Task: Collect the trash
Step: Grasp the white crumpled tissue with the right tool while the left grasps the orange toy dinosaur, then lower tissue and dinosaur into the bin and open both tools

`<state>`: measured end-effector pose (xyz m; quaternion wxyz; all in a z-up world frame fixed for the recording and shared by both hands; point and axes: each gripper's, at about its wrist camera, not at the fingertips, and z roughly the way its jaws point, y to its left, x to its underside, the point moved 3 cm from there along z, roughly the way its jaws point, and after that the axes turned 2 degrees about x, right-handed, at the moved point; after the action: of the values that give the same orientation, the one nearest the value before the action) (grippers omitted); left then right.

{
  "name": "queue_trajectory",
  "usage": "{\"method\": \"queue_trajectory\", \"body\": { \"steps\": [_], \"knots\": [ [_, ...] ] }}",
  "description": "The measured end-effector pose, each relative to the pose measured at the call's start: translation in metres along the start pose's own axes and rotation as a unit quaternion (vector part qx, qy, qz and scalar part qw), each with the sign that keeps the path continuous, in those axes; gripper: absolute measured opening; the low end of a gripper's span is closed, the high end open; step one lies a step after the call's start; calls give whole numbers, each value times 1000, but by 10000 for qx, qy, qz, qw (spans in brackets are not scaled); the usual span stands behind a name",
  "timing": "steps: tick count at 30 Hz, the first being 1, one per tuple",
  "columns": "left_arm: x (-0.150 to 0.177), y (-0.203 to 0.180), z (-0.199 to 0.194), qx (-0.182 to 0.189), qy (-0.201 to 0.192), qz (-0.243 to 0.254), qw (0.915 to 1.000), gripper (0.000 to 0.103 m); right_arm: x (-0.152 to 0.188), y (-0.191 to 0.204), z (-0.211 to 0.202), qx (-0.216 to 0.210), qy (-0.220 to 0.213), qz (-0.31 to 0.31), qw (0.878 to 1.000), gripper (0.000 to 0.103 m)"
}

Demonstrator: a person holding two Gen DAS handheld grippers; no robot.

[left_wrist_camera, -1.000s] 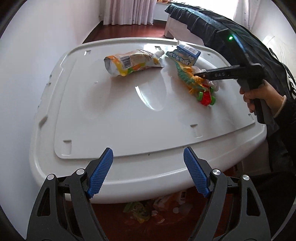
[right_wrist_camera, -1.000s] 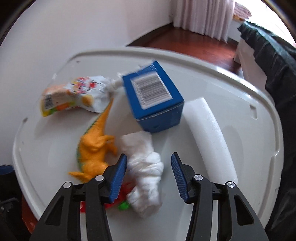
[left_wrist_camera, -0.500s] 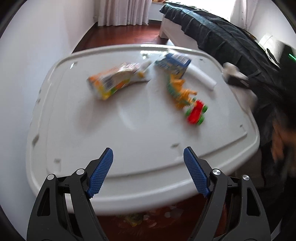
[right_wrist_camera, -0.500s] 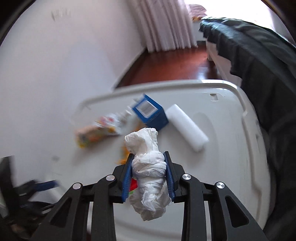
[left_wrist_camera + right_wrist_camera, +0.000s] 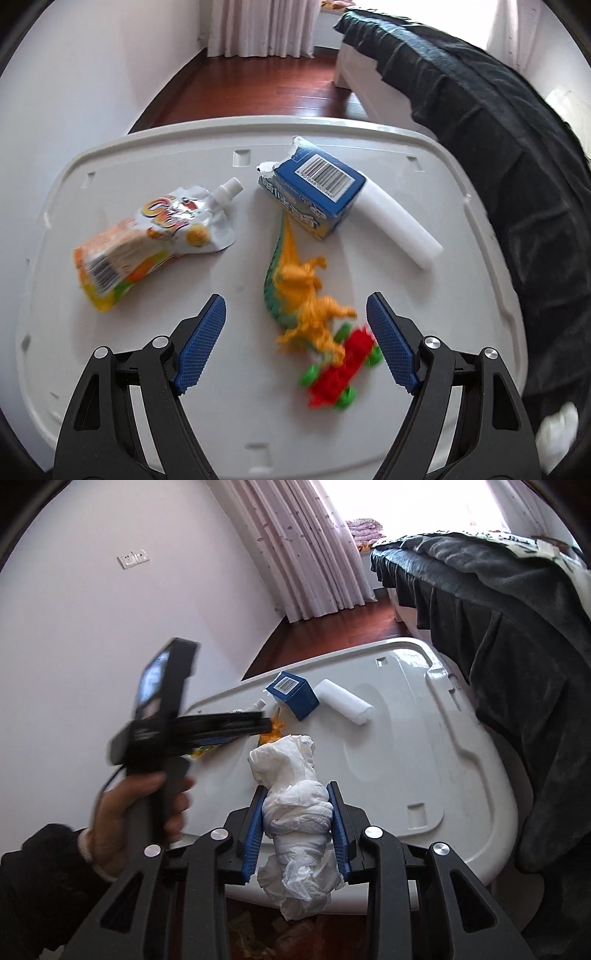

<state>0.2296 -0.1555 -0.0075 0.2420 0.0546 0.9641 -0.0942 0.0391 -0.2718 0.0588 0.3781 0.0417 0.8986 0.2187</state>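
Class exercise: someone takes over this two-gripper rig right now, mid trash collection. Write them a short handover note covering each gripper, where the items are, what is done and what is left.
Right gripper: shut on the crumpled tissue wad, lifted off the white lid; not yet dropped.
Left gripper: open, empty, over the lid above the toy dinosaur.
On the lid: juice pouch, torn blue carton, white roll, dinosaur on a red and green block toy.
Some litter shows on the floor under the lid's edge.
Left: drop the tissue, then collect pouch and carton; the toys are probably not trash.
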Motion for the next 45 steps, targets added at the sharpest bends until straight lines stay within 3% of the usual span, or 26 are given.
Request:
{"method": "queue_trajectory", "body": {
  "steps": [5, 9, 11, 13, 14, 15, 18, 22, 28, 37, 42, 45],
  "knots": [
    [-4, 0, 29, 32, 92, -240, 9997, 77, 1, 0, -9, -174, -40, 12, 9998, 33],
    [5, -2, 50, -211, 237, -43, 9995, 78, -2, 1, -6, -346, 11, 72, 9994, 33],
    [7, -1, 52, -440, -5, 193, 9988, 77, -2, 3, -4, -360, 39, 88, 9993, 33],
    [10, 1, 52, -572, -137, 359, 9976, 69, -3, 5, -4, -354, 44, 60, 9993, 33],
    [11, 2, 51, -703, -228, 485, 9961, 57, -3, 6, -3, -354, 44, 47, 9994, 33],
    [11, 4, 50, -813, -276, 578, 9946, 54, -3, 7, -3, -353, 49, 44, 9994, 33],
    [11, 16, 43, -450, -356, 530, 9969, 54, -5, 8, 0, -305, 41, 39, 9995, 33],
    [14, 33, 26, -399, -402, 471, 9973, 54, -7, 13, 6, -232, 75, 10, 9997, 33],
    [35, 55, -43, -411, -588, 552, 9959, 54, -8, 32, 20, -197, 147, -100, 9996, 33],
    [144, 99, -154, -521, -432, 828, 9943, 54, -2, 96, 38, -419, 83, -701, 9966, 33],
    [228, 138, -204, -566, -323, 812, 9946, 54, 45, 137, 33, -560, 254, -1129, 9917, 33],
    [262, 161, -204, -695, -299, 585, 9954, 54, 88, 152, 22, -588, 349, -1201, 9904, 33]
  ]
}}
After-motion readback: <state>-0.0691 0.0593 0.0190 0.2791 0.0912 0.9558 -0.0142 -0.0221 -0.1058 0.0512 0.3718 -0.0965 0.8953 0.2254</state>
